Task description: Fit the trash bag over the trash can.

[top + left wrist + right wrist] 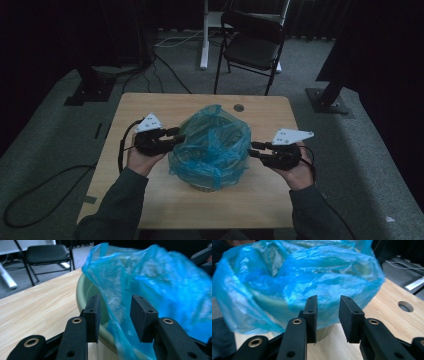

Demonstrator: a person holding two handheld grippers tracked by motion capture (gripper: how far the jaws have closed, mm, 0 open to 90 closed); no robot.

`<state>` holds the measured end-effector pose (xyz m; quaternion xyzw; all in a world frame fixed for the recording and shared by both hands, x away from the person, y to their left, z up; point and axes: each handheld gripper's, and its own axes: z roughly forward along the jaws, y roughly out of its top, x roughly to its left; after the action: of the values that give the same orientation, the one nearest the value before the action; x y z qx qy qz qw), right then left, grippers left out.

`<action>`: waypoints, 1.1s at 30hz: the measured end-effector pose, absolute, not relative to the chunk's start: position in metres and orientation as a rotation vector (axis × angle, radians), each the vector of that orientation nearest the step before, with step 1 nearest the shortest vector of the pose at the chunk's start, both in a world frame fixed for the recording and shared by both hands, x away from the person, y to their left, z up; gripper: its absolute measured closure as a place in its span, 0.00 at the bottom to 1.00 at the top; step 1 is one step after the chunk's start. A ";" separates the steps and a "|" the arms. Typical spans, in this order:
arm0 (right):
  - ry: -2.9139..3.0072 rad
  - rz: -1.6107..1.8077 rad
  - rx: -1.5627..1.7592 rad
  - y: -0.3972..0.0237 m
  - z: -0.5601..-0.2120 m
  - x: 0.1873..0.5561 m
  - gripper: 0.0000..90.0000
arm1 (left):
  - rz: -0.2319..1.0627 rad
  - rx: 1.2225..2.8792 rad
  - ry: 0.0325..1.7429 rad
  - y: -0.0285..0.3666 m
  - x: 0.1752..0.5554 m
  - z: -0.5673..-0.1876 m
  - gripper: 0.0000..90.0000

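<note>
Standing at the middle of the wooden table (150, 107), one round green bin (83, 293) is draped with one thin, crinkled blue plastic bag (212, 147), by which its inside is hidden. The left gripper (176, 135) and right gripper (254, 149) are held against the bag's two sides, jaws parted and nothing pinched. One black folding chair (252, 42) is seen behind the table.

The worktop (150, 107) is pale wood grain with a round hole (239, 107) near its far edge. A green bin (83, 293) lined with a blue bag (212, 145) stands at its middle.
</note>
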<state>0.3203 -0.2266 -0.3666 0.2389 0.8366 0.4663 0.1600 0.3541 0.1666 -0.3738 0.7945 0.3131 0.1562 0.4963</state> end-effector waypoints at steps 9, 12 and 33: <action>2.360 1.319 0.733 -0.226 -0.371 0.329 0.73 | 0.459 1.976 0.783 0.157 0.358 -0.376 0.94; 2.355 1.316 0.741 -0.227 -0.372 0.330 0.73 | 0.479 1.970 0.782 0.159 0.358 -0.375 1.00; 2.321 1.395 0.856 -0.221 -0.366 0.350 0.64 | 0.524 1.898 0.902 0.181 0.373 -0.382 1.00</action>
<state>0.3505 -0.2208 -0.3660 0.2979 0.8079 0.4857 0.1503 0.3732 0.1808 -0.3818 0.7740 0.3678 0.2138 0.4690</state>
